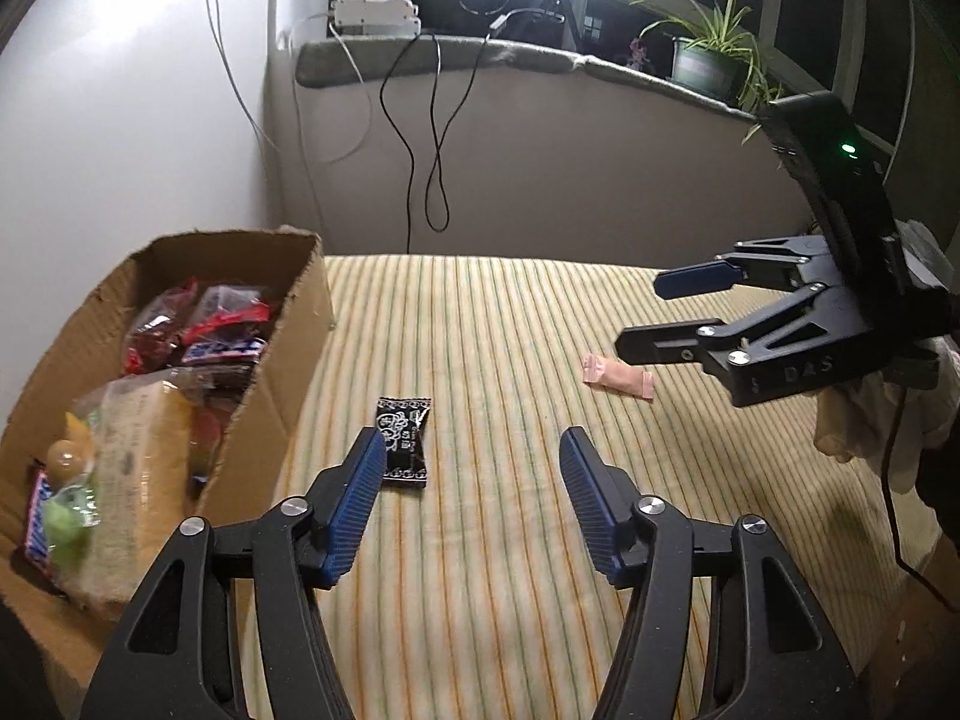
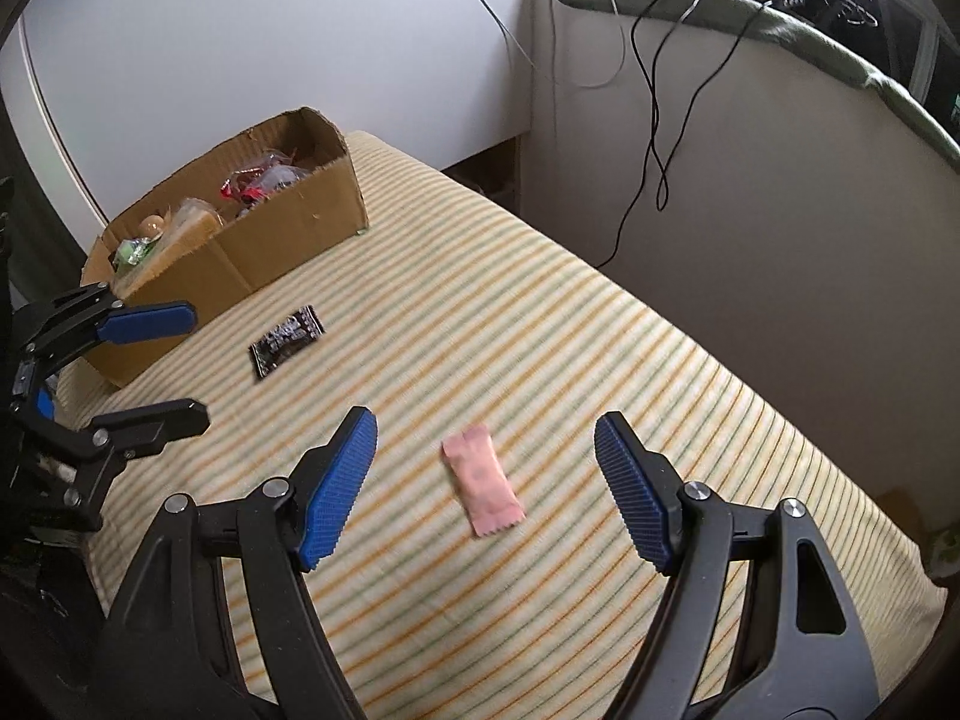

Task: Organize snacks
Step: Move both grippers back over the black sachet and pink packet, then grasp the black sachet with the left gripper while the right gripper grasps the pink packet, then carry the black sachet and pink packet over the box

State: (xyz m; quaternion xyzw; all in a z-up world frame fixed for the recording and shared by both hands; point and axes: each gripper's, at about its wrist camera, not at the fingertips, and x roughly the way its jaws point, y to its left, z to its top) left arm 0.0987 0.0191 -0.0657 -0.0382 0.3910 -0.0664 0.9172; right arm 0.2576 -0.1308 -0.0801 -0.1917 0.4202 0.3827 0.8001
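Both tools released and empty: left tool [image 1: 474, 468] lines up on black snack packet [image 1: 403, 443], right tool [image 2: 486, 456] straddles pink packet [image 2: 482, 480], cardboard box [image 1: 282, 354] beside.

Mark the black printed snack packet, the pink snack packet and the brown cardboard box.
Black printed snack packet [image 1: 405, 443], left wrist view, packet's centre.
Pink snack packet [image 2: 483, 482], right wrist view, packet's middle.
Brown cardboard box [image 2: 288, 234], right wrist view, outer side wall.

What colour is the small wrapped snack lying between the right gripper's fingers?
Pale pink; the small pink snack packet shows best in the right wrist view.
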